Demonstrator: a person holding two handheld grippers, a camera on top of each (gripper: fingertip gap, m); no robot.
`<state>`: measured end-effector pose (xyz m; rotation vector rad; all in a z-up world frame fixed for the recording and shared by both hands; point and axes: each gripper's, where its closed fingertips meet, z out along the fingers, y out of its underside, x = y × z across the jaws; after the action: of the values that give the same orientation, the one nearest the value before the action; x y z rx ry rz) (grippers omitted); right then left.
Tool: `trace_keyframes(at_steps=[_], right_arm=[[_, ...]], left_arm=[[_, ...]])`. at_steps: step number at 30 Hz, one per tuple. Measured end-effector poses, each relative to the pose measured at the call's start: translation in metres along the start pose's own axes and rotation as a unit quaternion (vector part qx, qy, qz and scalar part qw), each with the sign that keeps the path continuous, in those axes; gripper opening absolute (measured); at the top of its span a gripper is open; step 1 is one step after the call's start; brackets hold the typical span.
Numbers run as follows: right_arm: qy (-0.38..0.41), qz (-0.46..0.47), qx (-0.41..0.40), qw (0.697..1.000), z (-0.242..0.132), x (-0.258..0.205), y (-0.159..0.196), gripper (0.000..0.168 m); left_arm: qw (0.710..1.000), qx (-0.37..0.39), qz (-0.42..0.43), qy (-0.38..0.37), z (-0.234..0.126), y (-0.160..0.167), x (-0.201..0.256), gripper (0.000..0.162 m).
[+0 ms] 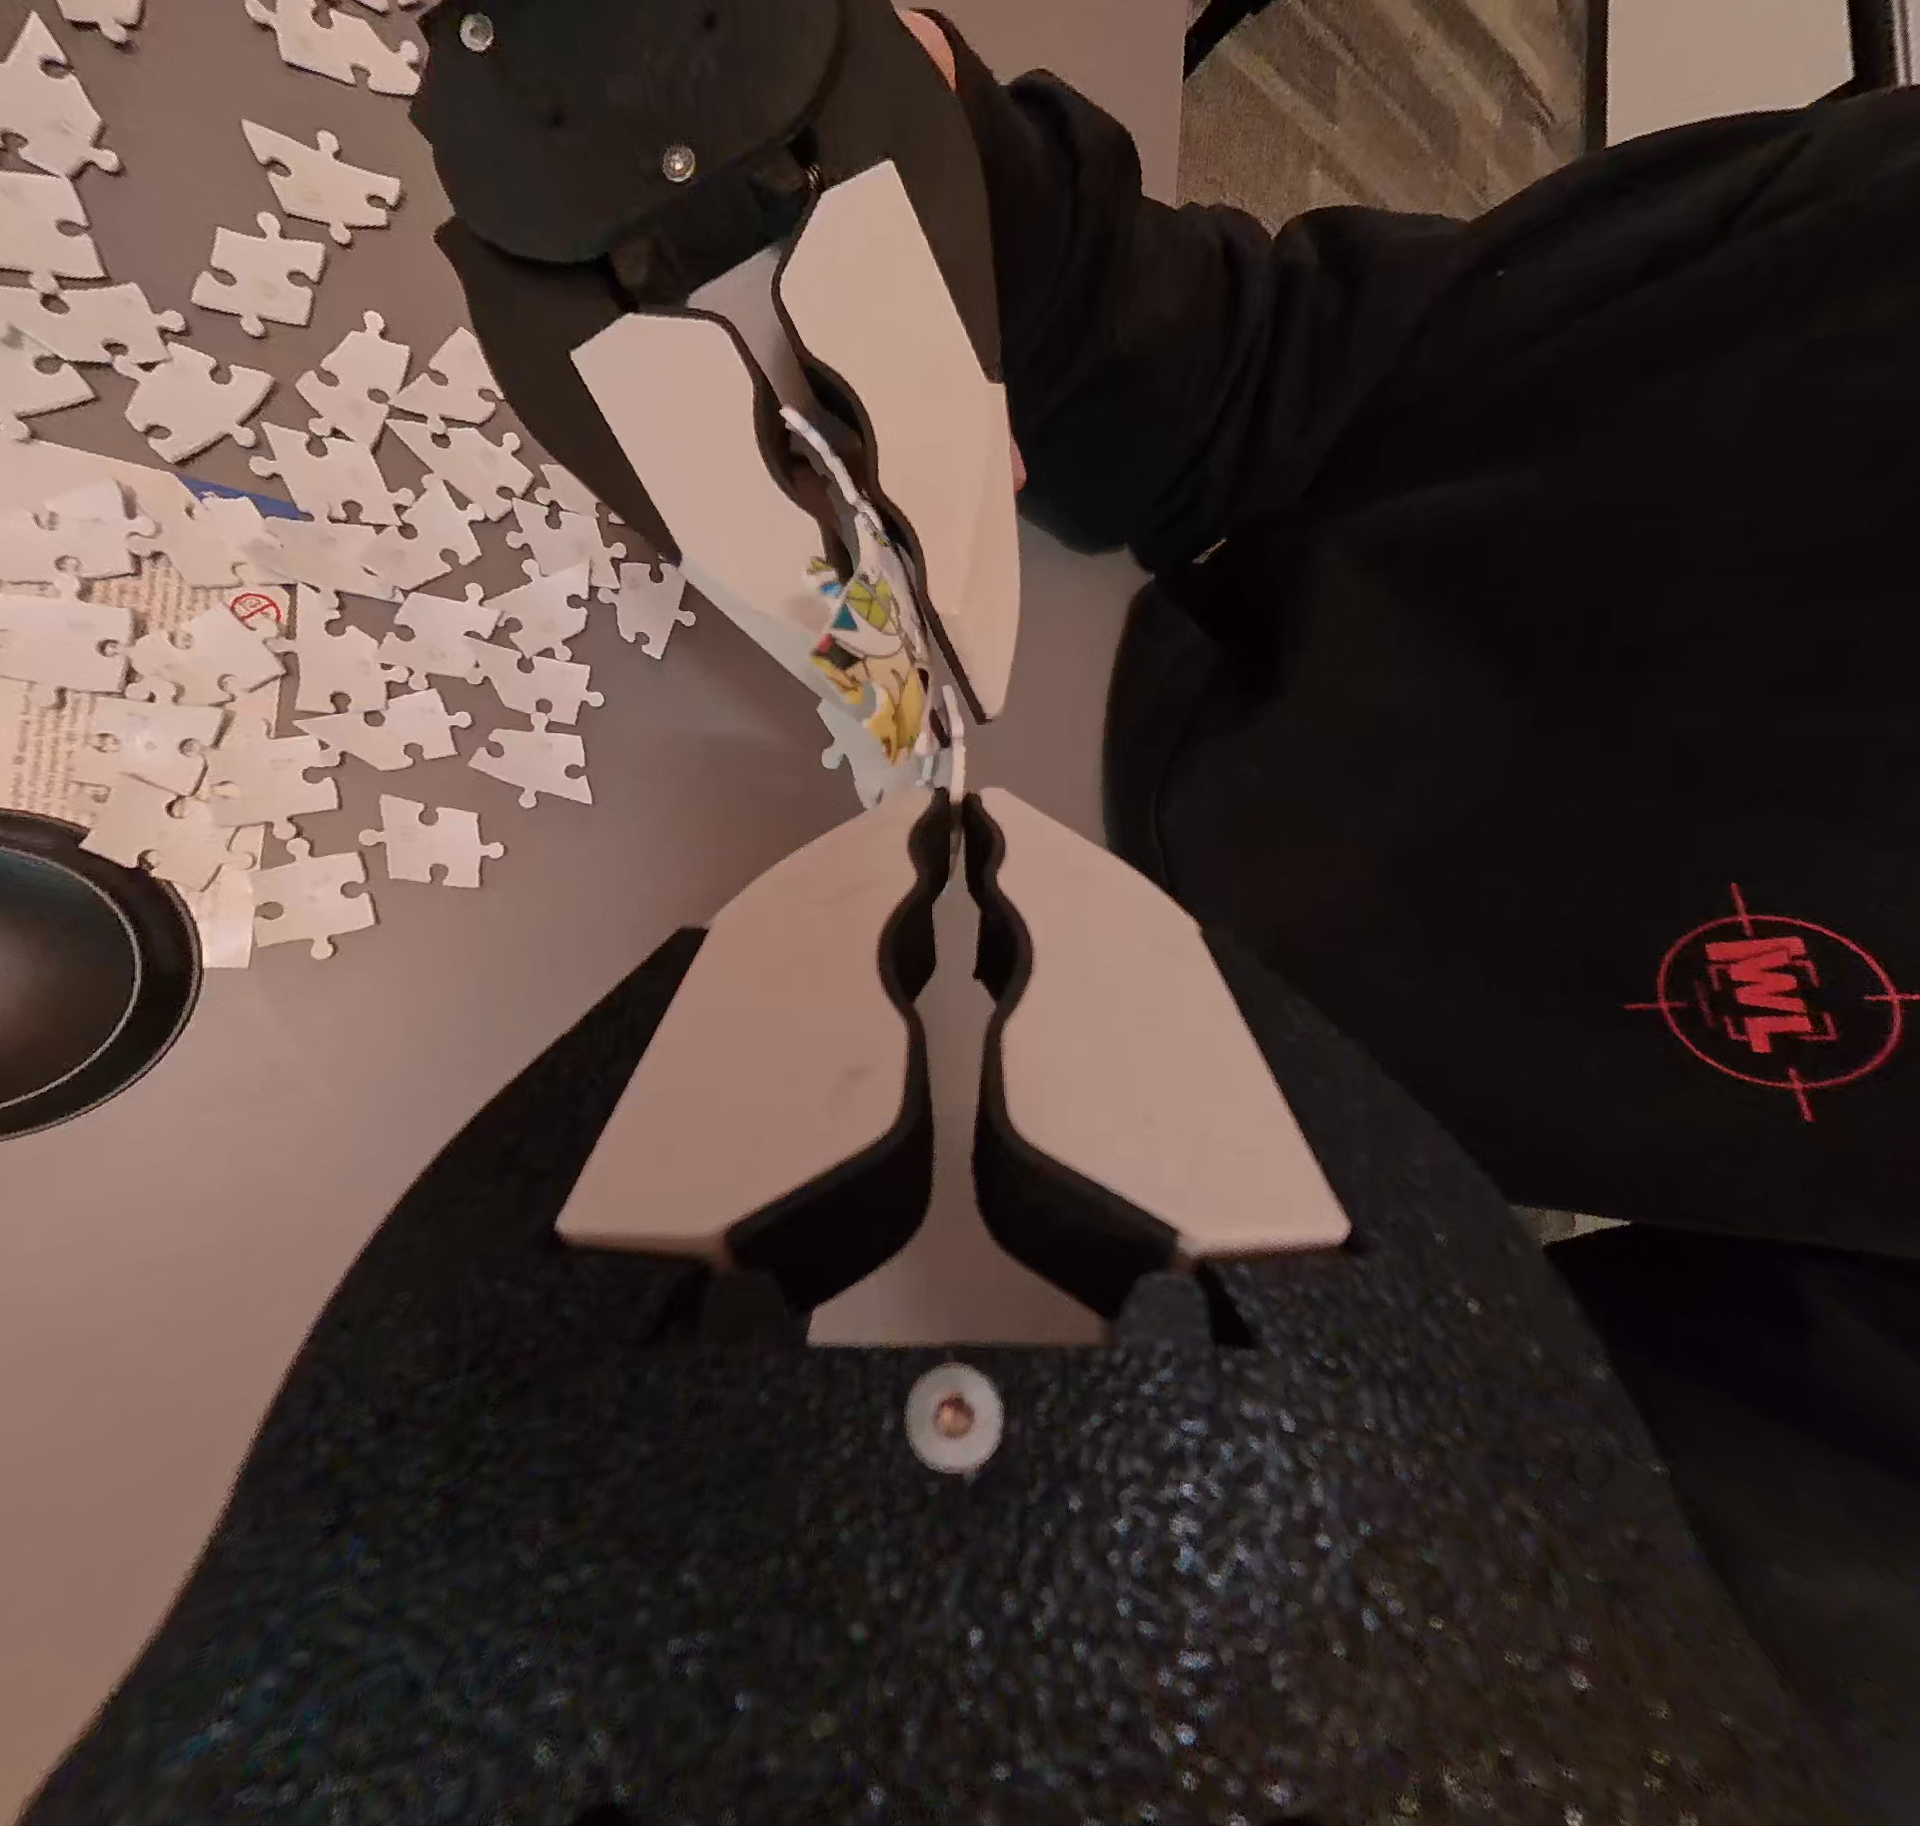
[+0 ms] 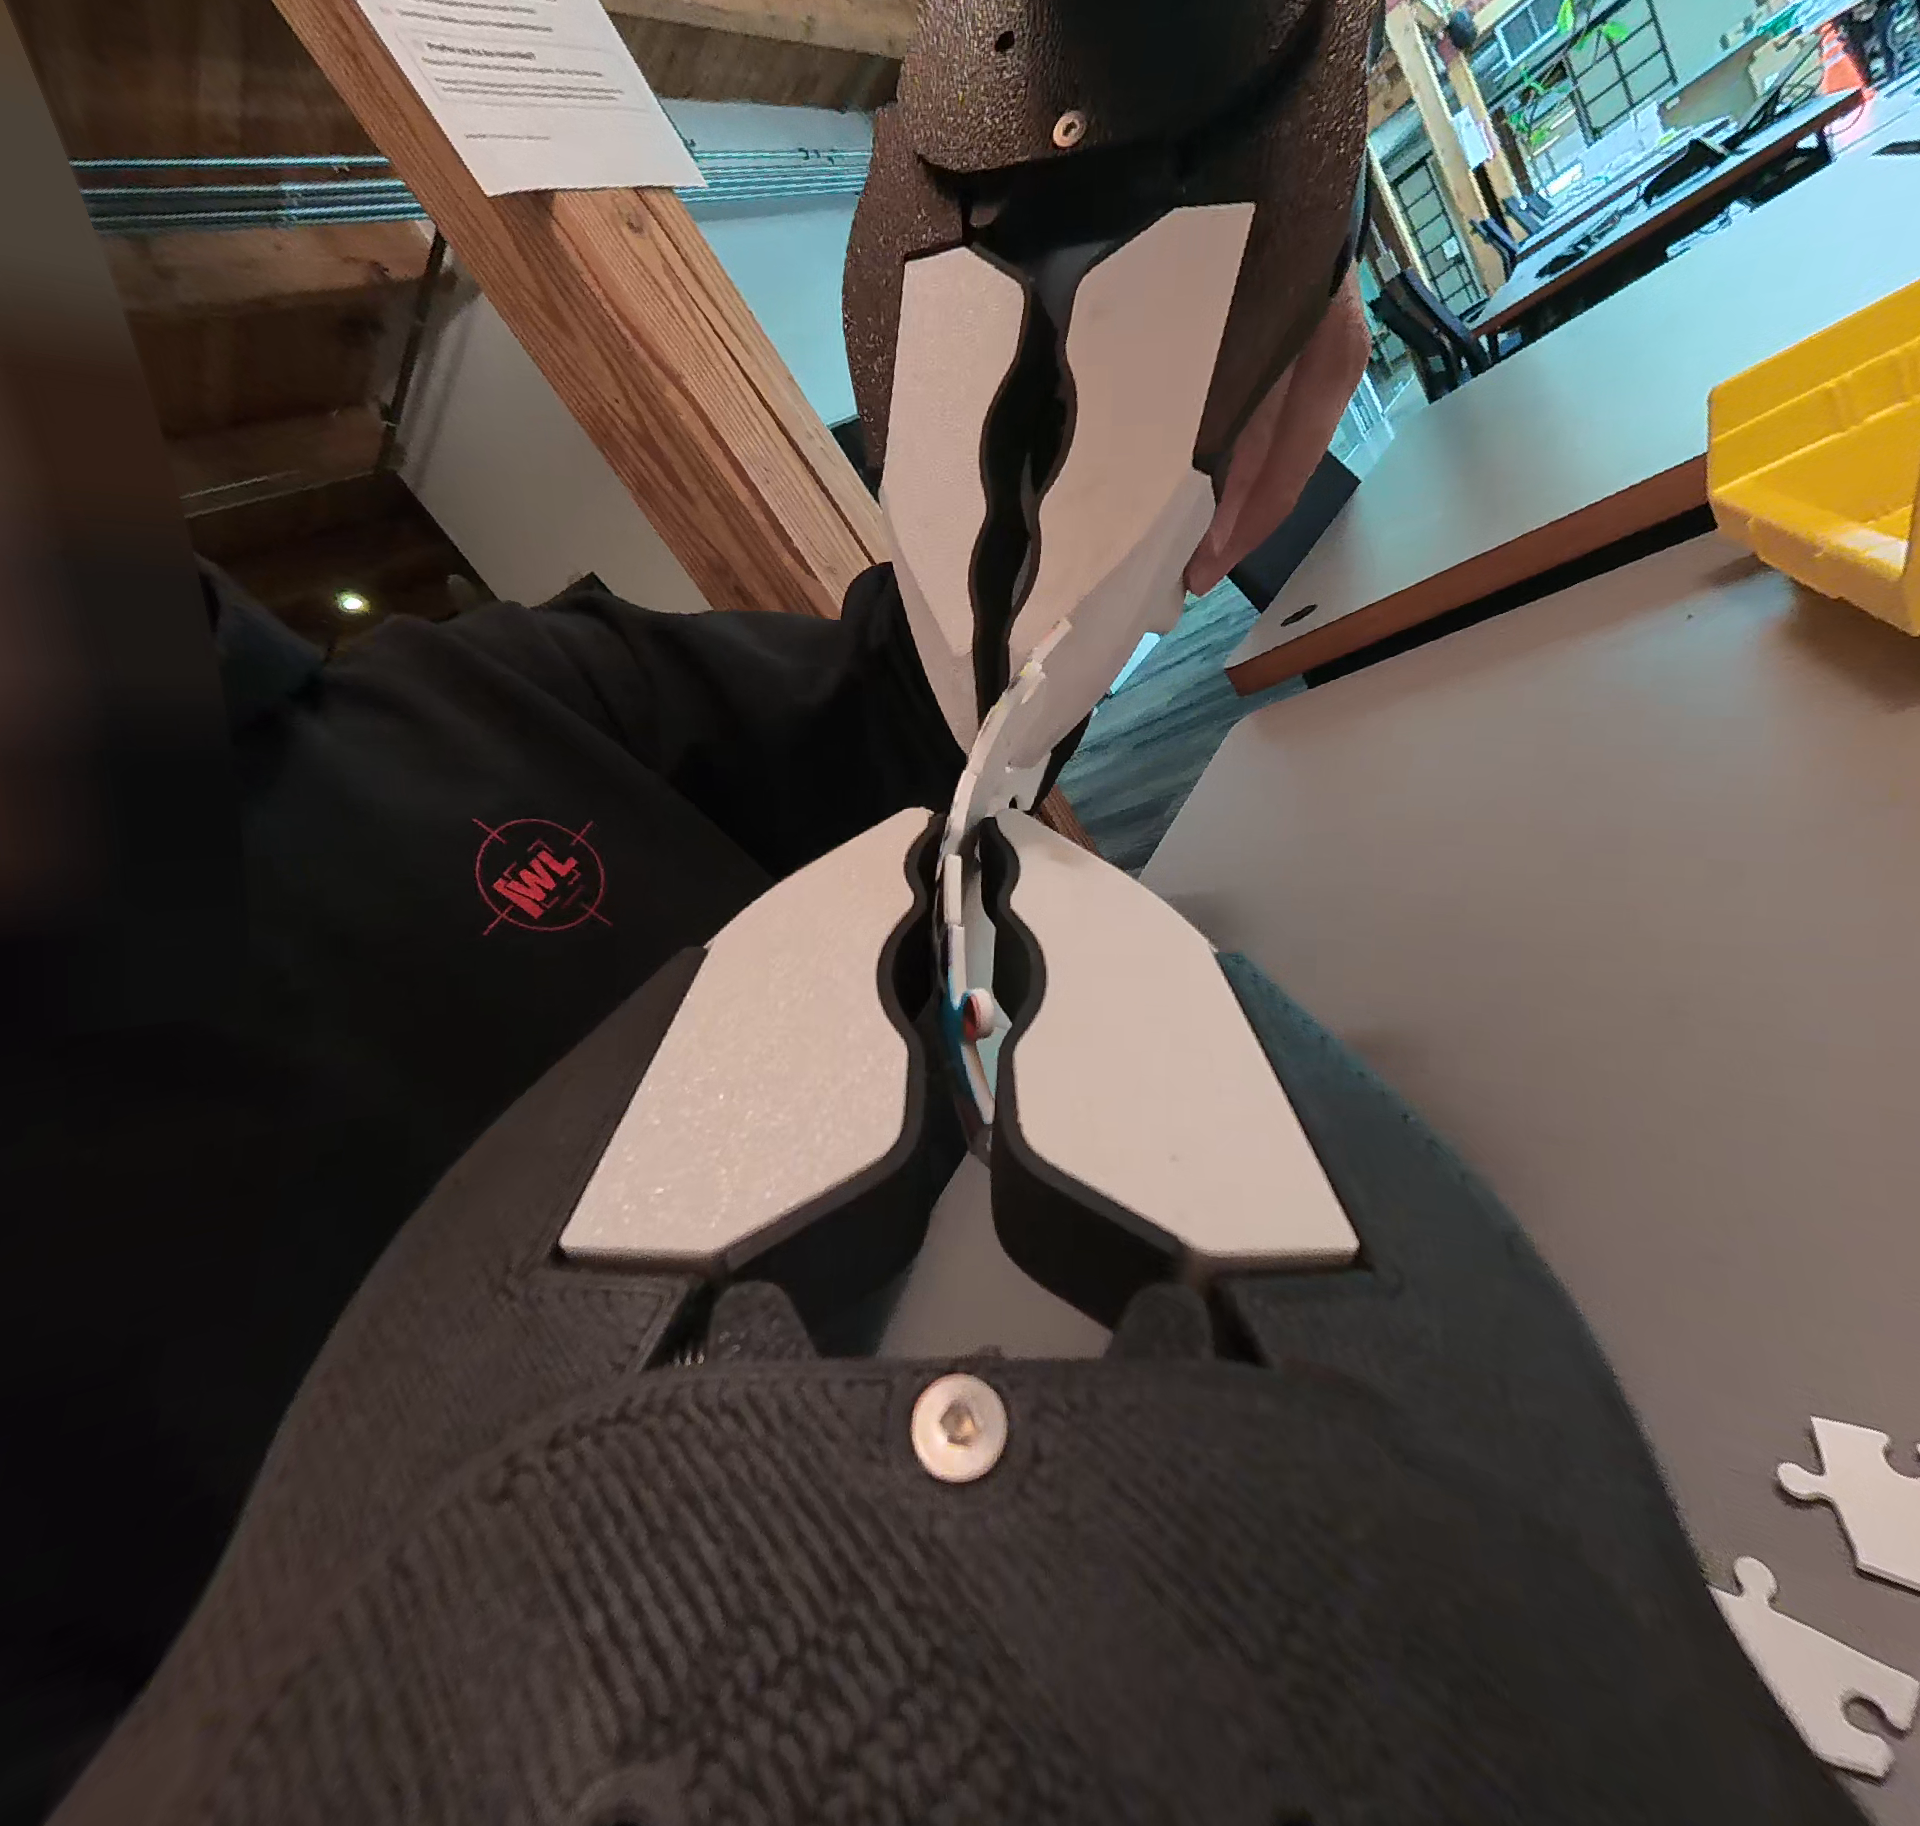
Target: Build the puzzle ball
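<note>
Grey surface (image 1: 644, 1101) lies under us, loose white puzzle pieces (image 1: 436, 571) scattered far left. Our left claw (image 1: 958, 808) and right claw (image 2: 961, 846) both pinch the joined curved pieces (image 1: 883, 654) held between them above it.

Two grippers meet tip to tip above the worktop (image 1: 312, 1205): the left gripper (image 1: 954, 808) near, the right gripper (image 1: 951, 706) opposite, joined pieces (image 1: 883, 664) between them. Loose pieces (image 1: 416, 571) lie spread to the left, over a leaflet (image 1: 62, 727). In the right wrist view, a bin (image 2: 1829, 488) sits far right on the worktop.
</note>
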<state>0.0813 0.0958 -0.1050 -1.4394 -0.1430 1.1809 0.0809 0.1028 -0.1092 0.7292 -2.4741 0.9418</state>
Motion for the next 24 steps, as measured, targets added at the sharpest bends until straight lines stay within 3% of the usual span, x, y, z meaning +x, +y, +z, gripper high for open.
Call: trace_keyframes(at_steps=[24], right_arm=[[0.029, -0.094, -0.025, 0.995, -0.0028, 0.0009, 0.0039, 0.007]], left_arm=[[1.000, 0.014, -0.013, 0.005, 0.0027, -0.0054, -0.0025, 0.002]])
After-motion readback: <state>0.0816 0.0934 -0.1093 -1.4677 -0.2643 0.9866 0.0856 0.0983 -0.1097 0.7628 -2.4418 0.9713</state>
